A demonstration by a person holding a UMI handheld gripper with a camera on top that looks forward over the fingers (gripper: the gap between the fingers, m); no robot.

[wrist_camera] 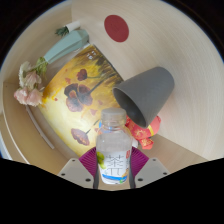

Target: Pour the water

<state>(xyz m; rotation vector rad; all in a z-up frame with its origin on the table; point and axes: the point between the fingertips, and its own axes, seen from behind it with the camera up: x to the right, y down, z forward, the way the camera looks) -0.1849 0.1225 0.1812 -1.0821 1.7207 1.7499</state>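
Your claw (pixel 116 172) grips the clear plastic water bottle (pixel 115 148), upright and capped; the tilted grey cup (pixel 146 90) just beyond awaits pouring, not yet begun

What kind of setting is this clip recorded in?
Probably a home table or a staged tabletop: a floral yellow cloth on a light wooden table, artificial-looking flowers, a grey cup lying tilted, and a water bottle held in the gripper.
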